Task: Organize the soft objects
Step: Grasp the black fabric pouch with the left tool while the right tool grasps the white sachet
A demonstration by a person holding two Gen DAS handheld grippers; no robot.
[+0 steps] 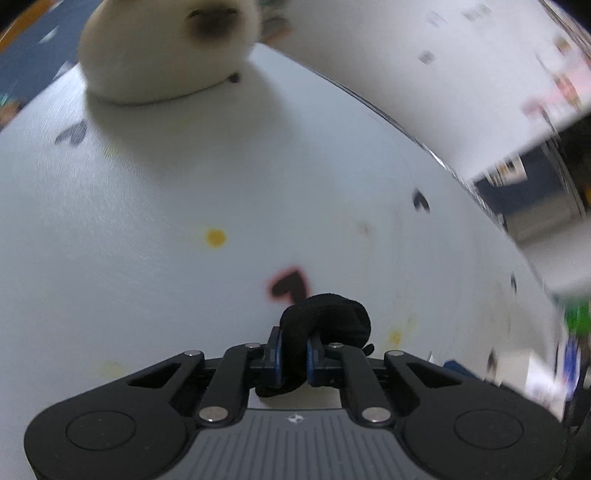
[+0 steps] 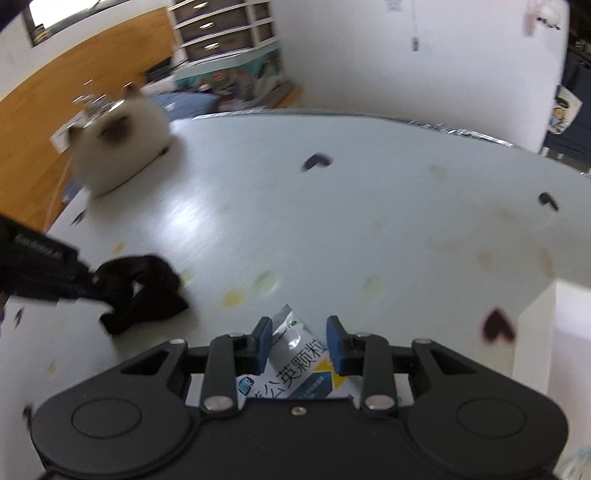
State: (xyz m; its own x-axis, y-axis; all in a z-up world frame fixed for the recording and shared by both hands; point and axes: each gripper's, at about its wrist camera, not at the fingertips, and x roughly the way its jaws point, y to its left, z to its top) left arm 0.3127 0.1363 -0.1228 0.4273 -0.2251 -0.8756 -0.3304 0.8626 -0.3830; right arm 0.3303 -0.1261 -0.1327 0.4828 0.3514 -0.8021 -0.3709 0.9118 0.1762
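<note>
My left gripper is shut on a black soft cloth, bunched between its blue pads just above the white table. From the right wrist view the same cloth hangs crumpled from the left gripper at the left, touching the table. My right gripper is closed on a silver and white sachet with printed characters, pinched between its pads. A white plush cat with a dark face sits at the table's far left edge, away from both grippers.
The table carries dark heart stickers and faint yellow spots. A white box edge rises at the right. Beyond the table are a wooden panel, a drawer unit and a white wall.
</note>
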